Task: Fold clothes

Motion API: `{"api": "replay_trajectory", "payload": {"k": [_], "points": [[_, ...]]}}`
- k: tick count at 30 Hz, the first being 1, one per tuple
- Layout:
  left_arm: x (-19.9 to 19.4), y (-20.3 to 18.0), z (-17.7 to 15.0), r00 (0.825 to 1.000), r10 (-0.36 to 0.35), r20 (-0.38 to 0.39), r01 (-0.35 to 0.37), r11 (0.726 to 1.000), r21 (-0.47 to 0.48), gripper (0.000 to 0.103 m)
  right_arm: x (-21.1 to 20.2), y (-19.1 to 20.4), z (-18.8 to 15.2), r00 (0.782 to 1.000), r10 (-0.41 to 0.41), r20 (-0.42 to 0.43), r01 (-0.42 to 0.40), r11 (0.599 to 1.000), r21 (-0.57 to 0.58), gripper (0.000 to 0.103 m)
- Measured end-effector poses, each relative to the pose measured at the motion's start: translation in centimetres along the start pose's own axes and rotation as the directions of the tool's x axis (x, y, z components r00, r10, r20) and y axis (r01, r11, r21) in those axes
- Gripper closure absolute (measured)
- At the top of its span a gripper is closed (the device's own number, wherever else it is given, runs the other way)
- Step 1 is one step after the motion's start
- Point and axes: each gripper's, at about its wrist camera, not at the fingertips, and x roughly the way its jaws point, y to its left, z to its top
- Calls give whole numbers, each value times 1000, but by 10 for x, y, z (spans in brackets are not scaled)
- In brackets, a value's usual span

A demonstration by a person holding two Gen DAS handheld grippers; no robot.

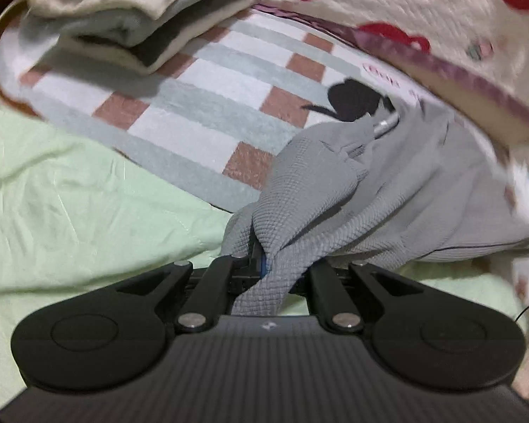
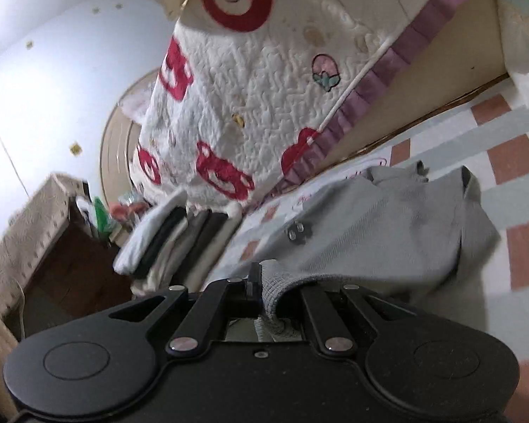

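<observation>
Checked blanket (image 1: 201, 112) under bunched grey waffle-knit garment (image 1: 310, 197)

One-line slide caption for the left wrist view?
Left tool shut on the bunched grey garment above the checked blanket, folded stack behind.

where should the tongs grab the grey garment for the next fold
Both tongs already pinch the grey garment: left tongs on a bunched ribbed edge, right tongs on a ribbed hem. A regrip would probably go best at an outer edge, coming in low over the checkered blanket.
</observation>
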Motion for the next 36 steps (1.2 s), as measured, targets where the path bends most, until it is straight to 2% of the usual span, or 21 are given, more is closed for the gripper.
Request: {"api": "replay_trajectory", "payload": {"k": [2, 5, 8, 9, 10, 11, 13, 16, 19, 21, 22, 23, 24, 25, 27, 29, 30, 32, 33, 35, 36], "points": [[21, 3, 13, 999, -29, -31, 28, 999, -20, 99, 7, 6, -5, 996, -69, -58, 68, 997, -28, 98], [60, -4, 68, 993, -109, -55, 107, 994, -32, 99, 43, -15, 22, 961, -217, -174, 209, 976, -62, 99], [68, -20, 164, 962, -271, 16, 271, 953, -137, 100, 76, -33, 98, 922, -363, -133, 338, 924, -179, 100], [62, -26, 198, 945, -321, 64, 327, 932, -153, 100, 78, -27, 128, 924, -374, -83, 355, 918, -177, 100], [42, -40, 230, 930, -339, 144, 355, 929, -103, 100, 80, -22, 159, 923, -384, -32, 373, 911, -175, 101], [16, -58, 261, 906, -360, 223, 378, 925, -43, 100, 79, -11, 188, 921, -388, 26, 386, 905, -180, 101], [-34, -85, 300, 856, -387, 343, 405, 914, 22, 100, 63, 44, 241, 918, -347, 193, 388, 888, -248, 101], [-110, -107, 332, 734, -441, 517, 453, 884, 111, 100, 12, 131, 293, 882, -210, 421, 376, 852, -364, 101], [-164, -103, 329, 608, -536, 586, 561, 812, 162, 99, -53, 198, 306, 832, -47, 553, 356, 809, -468, 101], [-183, -93, 309, 556, -579, 596, 597, 777, 198, 99, -93, 230, 298, 810, 42, 584, 352, 762, -543, 101], [-186, -88, 297, 546, -594, 591, 601, 769, 218, 99, -108, 237, 286, 816, 62, 574, 345, 745, -571, 101], [-186, -83, 279, 547, -607, 577, 603, 763, 232, 98, -124, 243, 274, 824, 79, 561, 335, 730, -596, 101], [-181, -75, 258, 562, -617, 551, 604, 761, 235, 97, -137, 240, 257, 840, 77, 537, 322, 726, -608, 101], [-170, -66, 238, 594, -624, 507, 606, 762, 229, 95, -144, 231, 239, 857, 44, 514, 328, 724, -608, 101], [-133, -49, 191, 676, -617, 403, 618, 772, 147, 92, -156, 209, 204, 886, -32, 462, 340, 722, -603, 101], [-81, -34, 141, 754, -597, 273, 616, 787, 21, 92, -151, 163, 169, 910, -174, 375, 371, 744, -555, 101], [-51, -27, 117, 786, -585, 202, 604, 796, -46, 95, -142, 130, 154, 913, -269, 308, 397, 761, -513, 101], [-4, -15, 82, 825, -549, 136, 565, 814, -139, 103, -122, 65, 124, 884, -441, 154, 460, 769, -444, 101], [18, -10, 66, 840, -531, 115, 543, 819, -184, 103, -106, 38, 106, 848, -525, 73, 495, 735, -463, 100], [45, 0, 52, 837, -530, 139, 548, 802, -240, 103, -74, -13, 73, 746, -662, -77, 542, 670, -508, 100], [52, 3, 49, 840, -524, 143, 543, 802, -250, 103, -66, -27, 65, 731, -671, -124, 530, 673, -516, 101]]}}
